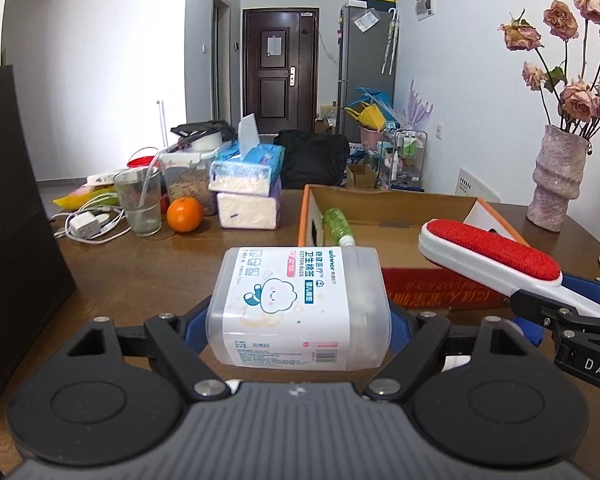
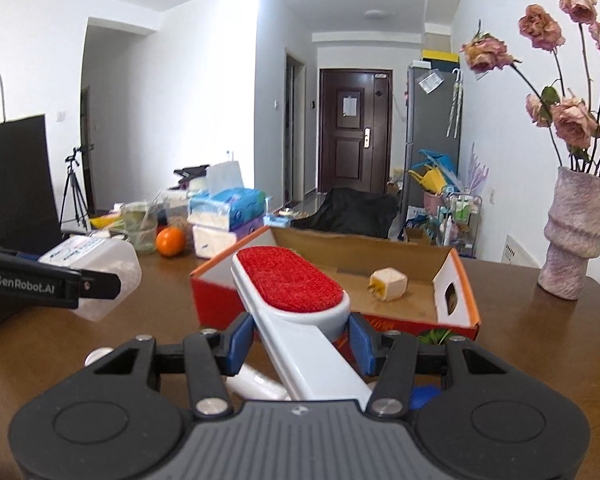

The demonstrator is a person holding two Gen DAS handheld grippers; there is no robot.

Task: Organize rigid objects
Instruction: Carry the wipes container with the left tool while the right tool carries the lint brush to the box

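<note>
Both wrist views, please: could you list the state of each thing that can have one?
left tool: shut on the cotton bud box.
cotton bud box: held on its side, lid on, off the table.
right tool: shut on the lint brush.
lint brush: held, red pad up.
cardboard box: open on top, holds a plug adapter and a green bottle.
tissue pack: opened, one sheet sticking up.

Clear plastic cotton-bud box (image 1: 300, 304), white label up, lies sideways above the table. Lint brush (image 2: 290, 284), white with red pad, tilts up before the cardboard box (image 2: 458, 280) containing a green bottle (image 1: 338, 226) and plug (image 2: 388, 283).
</note>
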